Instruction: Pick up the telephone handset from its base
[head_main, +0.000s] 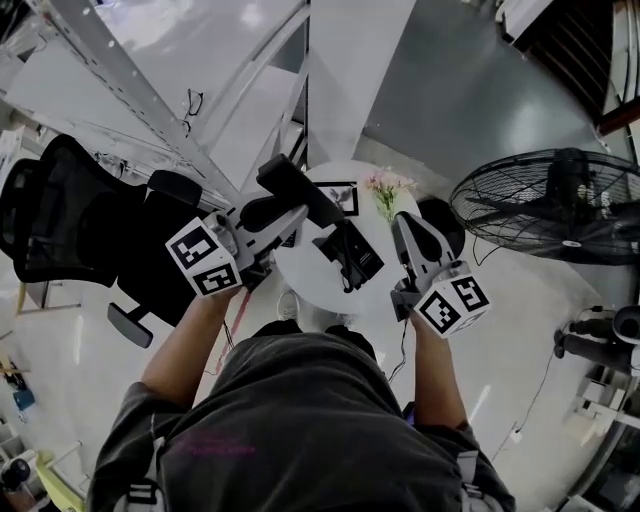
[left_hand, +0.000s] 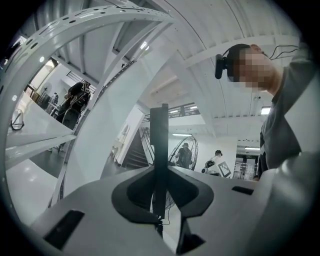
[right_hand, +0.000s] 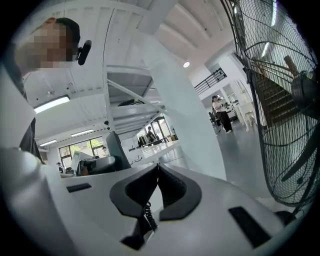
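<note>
The black telephone handset (head_main: 295, 190) is lifted clear of its black base (head_main: 350, 255), which stays on the round white table (head_main: 300, 280). My left gripper (head_main: 290, 213) is shut on the handset. In the left gripper view the handset (left_hand: 159, 145) stands as a dark upright bar clamped between the pads of my left gripper (left_hand: 159, 170), with coiled cord (left_hand: 159, 227) below. My right gripper (head_main: 405, 222) hovers over the table's right side, its jaws shut tip to tip (right_hand: 157, 167) and nothing seen between them. A stretch of coiled cord (right_hand: 146, 214) shows beneath them.
A small framed picture (head_main: 340, 196) and a pink flower bunch (head_main: 388, 188) sit at the table's far side. A large black floor fan (head_main: 560, 205) stands to the right and shows close in the right gripper view (right_hand: 280, 100). A black office chair (head_main: 90, 230) is at left.
</note>
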